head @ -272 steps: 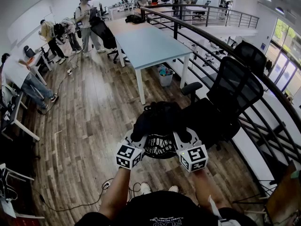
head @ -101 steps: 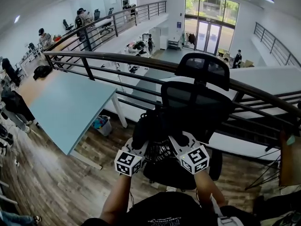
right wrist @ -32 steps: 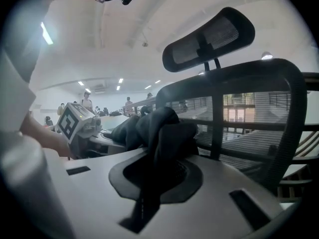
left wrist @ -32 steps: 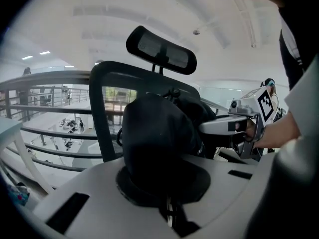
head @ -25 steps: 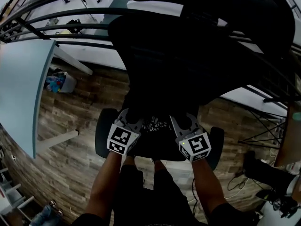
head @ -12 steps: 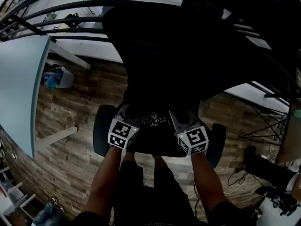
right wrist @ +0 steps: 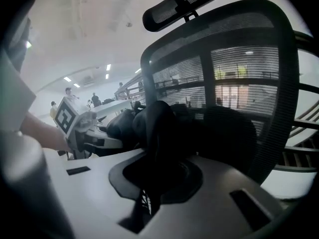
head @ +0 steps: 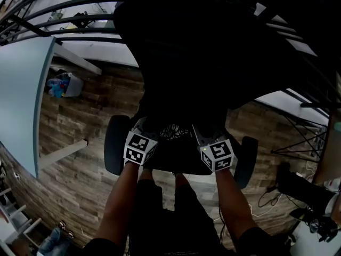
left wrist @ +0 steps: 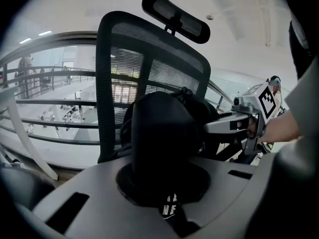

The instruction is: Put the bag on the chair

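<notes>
My left tongs [left wrist: 170, 209] and right tongs [right wrist: 142, 203] stay pinched on the bag [left wrist: 162, 143]. It has come in over the seat of the chair [left wrist: 124, 63], just before the backrest. I judge only lowering and letting go remain.

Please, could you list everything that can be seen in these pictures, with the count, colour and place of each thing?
bag: one, black, in front of the chair's backrest, held by both grippers.
chair: one, black mesh, with headrest, ahead of the person.
table: one, light blue, far left.
bin: one, pale, colourful contents, beside the table.
railing: one, dark, behind the chair.
floor: brown wood.
left gripper: grey, shut on the bag.
right gripper: grey, shut on the bag.
forearms: two, bare, at the bottom of the head view.
</notes>
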The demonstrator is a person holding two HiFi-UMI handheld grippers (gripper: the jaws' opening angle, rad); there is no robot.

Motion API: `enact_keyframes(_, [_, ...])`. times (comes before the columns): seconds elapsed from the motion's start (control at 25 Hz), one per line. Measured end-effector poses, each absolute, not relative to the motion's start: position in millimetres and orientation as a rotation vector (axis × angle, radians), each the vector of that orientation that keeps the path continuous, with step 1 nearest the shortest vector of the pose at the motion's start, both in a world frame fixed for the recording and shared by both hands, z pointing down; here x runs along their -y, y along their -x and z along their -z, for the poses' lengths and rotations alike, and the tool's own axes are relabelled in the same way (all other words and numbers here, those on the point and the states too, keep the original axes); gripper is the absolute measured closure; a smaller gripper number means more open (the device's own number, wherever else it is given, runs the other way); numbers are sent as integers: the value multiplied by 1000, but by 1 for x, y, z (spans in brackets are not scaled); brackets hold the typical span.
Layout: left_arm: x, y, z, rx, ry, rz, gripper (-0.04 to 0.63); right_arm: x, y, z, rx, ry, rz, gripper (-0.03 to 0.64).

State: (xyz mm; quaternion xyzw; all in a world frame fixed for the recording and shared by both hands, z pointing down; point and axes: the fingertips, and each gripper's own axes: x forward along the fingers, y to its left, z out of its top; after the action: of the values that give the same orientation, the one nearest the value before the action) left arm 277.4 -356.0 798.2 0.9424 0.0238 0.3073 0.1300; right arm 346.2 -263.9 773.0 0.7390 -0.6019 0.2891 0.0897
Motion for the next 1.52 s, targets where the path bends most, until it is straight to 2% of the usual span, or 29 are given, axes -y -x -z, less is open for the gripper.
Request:
enact_keyframes(0.52, [345,-281,-814,-87,-2719,-876,566,251,-348,-799,1739,-2255,-925,580])
enact_keyframes(0.76, [341,-273,-821,-63,-2653,-977,537,246,-349,-808,1623,-2303,-933,577])
enact_keyframes(1.04, [348,-256,-817,33,-2665,-1012,484,231,-351,-799,1523,-2312,-888,467])
enact_keyframes(1.52, [351,-225,-786,155,-2758,-1064,377,206,-335,-772,1480,-2314,-923,408])
